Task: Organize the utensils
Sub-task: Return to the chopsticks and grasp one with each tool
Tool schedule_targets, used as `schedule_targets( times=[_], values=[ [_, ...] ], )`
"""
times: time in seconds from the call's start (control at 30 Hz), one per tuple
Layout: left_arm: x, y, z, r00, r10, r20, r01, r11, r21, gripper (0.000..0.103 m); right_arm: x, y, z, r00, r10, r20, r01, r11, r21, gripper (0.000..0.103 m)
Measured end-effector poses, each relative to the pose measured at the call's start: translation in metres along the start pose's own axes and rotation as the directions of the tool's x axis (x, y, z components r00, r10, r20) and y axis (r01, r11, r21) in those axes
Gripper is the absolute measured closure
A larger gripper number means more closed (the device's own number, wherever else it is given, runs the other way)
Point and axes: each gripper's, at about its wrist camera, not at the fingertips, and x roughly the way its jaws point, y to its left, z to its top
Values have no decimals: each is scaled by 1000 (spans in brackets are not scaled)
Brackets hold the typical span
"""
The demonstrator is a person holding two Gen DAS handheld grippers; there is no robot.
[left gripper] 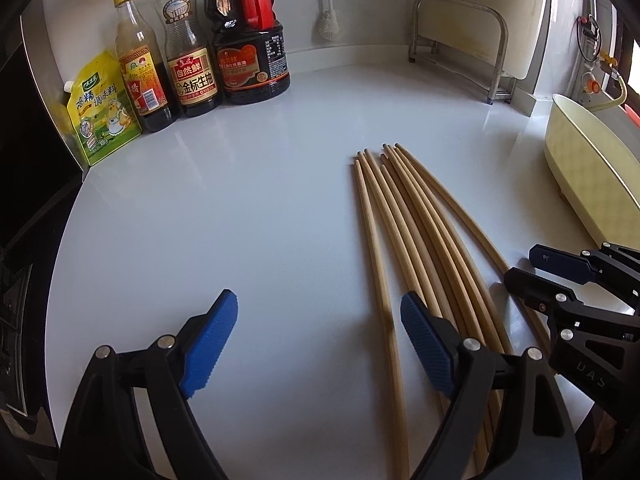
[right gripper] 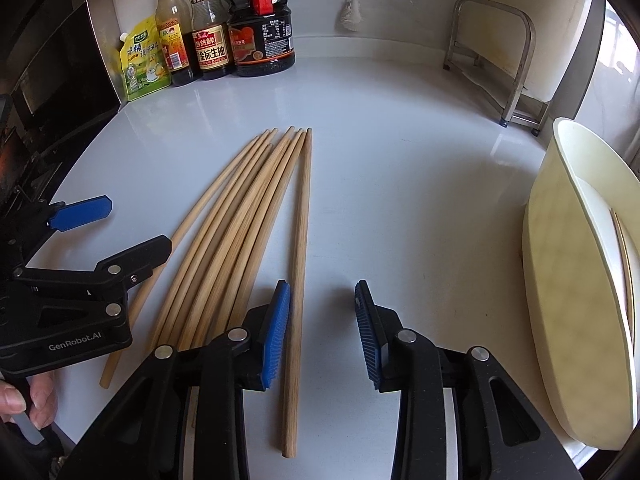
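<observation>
1. Left wrist view: your left claw (left gripper: 318,344) stands wide and holds nothing. One long pale wooden chopstick (left gripper: 378,280) runs between its two blue ribbed pads, nearer the right-hand pad (left gripper: 426,346), and neither pad presses on it.
2. Same view: the rest of the bundle of pale wooden chopsticks (left gripper: 424,224) lies on the glossy white surface (left gripper: 240,208), fanning from 12 o'clock down towards 5 o'clock, its near ends passing under the right-hand pad.
3. Same view: your right claw (left gripper: 520,266) comes in at 3 o'clock, just beside the outermost stick. The cream plastic oblong holder (left gripper: 580,168) sits at 2 o'clock, well apart from the bundle.
4. Right wrist view: your right claw (right gripper: 322,328) is at a narrower, middling gap and empty. A single straight chopstick (right gripper: 298,280) lies just inside its left pad (right gripper: 276,332), long axis running 12 to 6 o'clock, in line with the fingers; I cannot tell whether the pad touches it.
5. Same view: the bundle (right gripper: 240,216) spreads towards 10 o'clock, and your left claw (right gripper: 120,224) hangs over its far-left sticks at 9 o'clock.
6. Same view: the cream holder (right gripper: 568,280) stands at 3 o'clock, with what looks like one stick already inside.
7. My judgement: your right hand is nearer the holder, and the lone stick sits between its pads, so the next move turns on closing across that stick, square to its long axis.
</observation>
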Motion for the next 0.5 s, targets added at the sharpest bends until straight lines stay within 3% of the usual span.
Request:
schedule_targets(
  times=[0.5],
  values=[
    [12,-1,0,1000,-8,-17,7,1000,-18,16,1,1,2,1000,-20,11,20,1000,-16,70]
  ],
)
